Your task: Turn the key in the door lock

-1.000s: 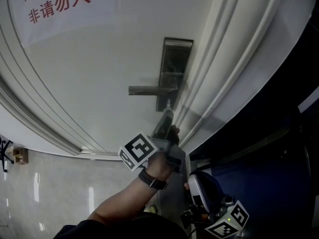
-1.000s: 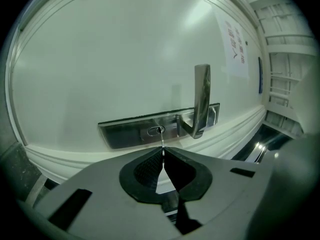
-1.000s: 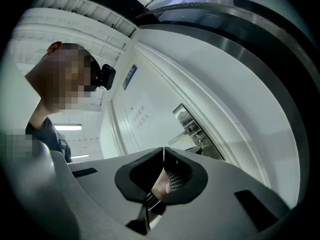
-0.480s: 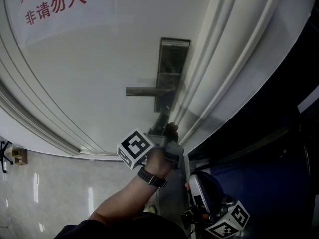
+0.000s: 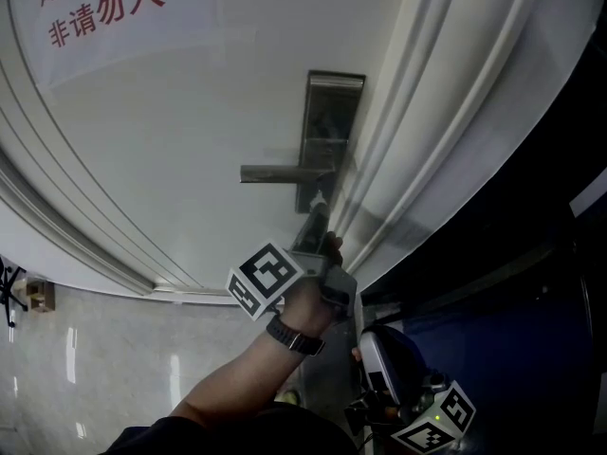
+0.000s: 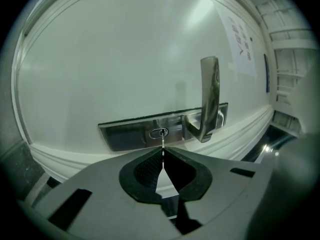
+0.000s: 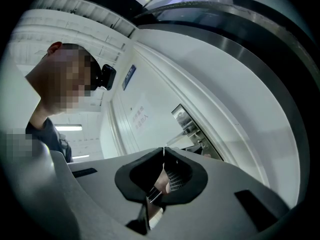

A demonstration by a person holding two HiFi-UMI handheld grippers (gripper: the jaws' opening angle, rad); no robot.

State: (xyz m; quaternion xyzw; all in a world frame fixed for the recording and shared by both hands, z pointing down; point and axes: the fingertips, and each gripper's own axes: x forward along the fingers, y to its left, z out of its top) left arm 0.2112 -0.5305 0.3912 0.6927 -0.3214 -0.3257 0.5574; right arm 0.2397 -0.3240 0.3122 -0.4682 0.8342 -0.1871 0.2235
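A steel lock plate point(image 5: 332, 131) with a lever handle point(image 5: 280, 172) is set in the white door point(image 5: 190, 112). In the left gripper view the plate point(image 6: 125, 133) lies crosswise, with the keyhole point(image 6: 159, 133) beside the lever point(image 6: 210, 96). My left gripper point(image 6: 163, 153) is shut on a thin key point(image 6: 163, 143), seen edge-on, whose tip reaches the keyhole. From the head view this gripper point(image 5: 318, 214) points up at the plate's lower end. My right gripper point(image 5: 377, 354) hangs low by the door frame, its jaws point(image 7: 163, 151) shut with nothing between them.
A moulded white door frame point(image 5: 427, 121) runs diagonally right of the lock. A paper notice with red print point(image 5: 104, 12) is stuck to the door at upper left. Pale floor tiles point(image 5: 85, 368) and a small wooden item point(image 5: 38, 295) lie lower left. Right of the frame is dark.
Half a second ago the left gripper had dropped slightly away from the lock plate; it has since moved back up, bringing the key to the keyhole. The right gripper has not moved.
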